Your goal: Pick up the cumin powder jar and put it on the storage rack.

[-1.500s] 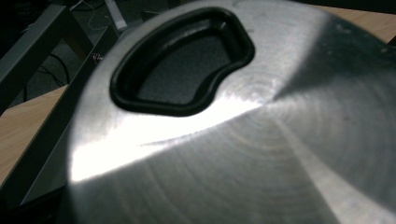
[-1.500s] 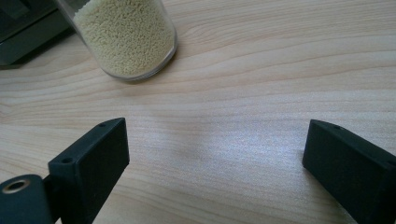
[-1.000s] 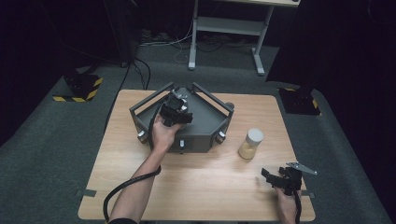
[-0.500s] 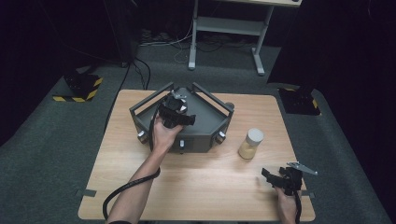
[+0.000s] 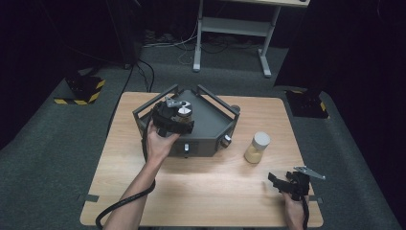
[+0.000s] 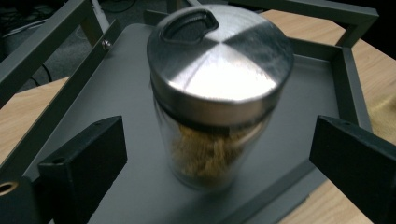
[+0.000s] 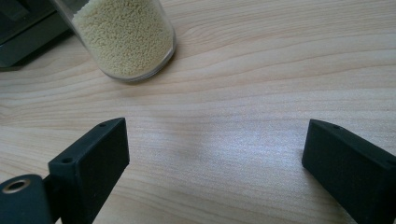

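Note:
A glass spice jar with a brushed metal lid (image 6: 219,51) stands upright on the grey metal tray (image 5: 210,122), holding brownish grains. My left gripper (image 6: 219,163) is open around it, a jaw on each side and neither touching the glass; from above, the left gripper (image 5: 178,120) hovers over the tray's left part. A second jar of pale yellow grains with a white lid (image 5: 257,147) stands on the wood right of the tray, and its base (image 7: 126,39) lies ahead of my right gripper (image 7: 215,158). The right gripper (image 5: 282,181) is open above bare wood near the front right corner.
The tray has raised rails and a knob on its front face (image 5: 227,139). The wooden table (image 5: 201,191) stands on grey carpet. A white metal stand (image 5: 230,28) is behind the table, and a yellow-black striped block (image 5: 81,91) lies on the floor at left.

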A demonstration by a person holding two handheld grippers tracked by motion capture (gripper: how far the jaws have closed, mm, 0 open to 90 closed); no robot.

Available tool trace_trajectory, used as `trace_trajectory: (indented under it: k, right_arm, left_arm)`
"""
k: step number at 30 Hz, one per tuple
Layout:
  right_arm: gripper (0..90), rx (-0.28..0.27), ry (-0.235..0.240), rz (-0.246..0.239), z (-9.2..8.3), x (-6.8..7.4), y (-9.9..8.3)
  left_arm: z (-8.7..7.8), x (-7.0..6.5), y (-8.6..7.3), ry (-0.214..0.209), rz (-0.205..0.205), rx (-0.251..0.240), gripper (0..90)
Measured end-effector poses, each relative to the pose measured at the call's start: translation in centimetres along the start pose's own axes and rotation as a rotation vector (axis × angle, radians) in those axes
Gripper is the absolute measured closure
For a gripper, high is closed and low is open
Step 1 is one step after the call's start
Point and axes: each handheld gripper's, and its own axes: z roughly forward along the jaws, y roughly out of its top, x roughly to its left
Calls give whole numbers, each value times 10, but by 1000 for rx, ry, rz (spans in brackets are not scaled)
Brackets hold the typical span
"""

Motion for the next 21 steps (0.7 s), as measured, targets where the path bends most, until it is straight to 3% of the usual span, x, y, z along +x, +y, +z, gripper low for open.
trace_trajectory:
  k: [7,10,21]
  right_arm:
    - [67,1,3,-2,0,0,0]
    - [67,1,3,-4,0,0,0]
    - [67,6,0,-9,0,1,1]
  left_arm:
    - [-15,0,-12,-10,2,-1,39]
    - [-21,-6,-19,8,26,-3,11]
    - [-43,-21,-56,8,82,5,8]
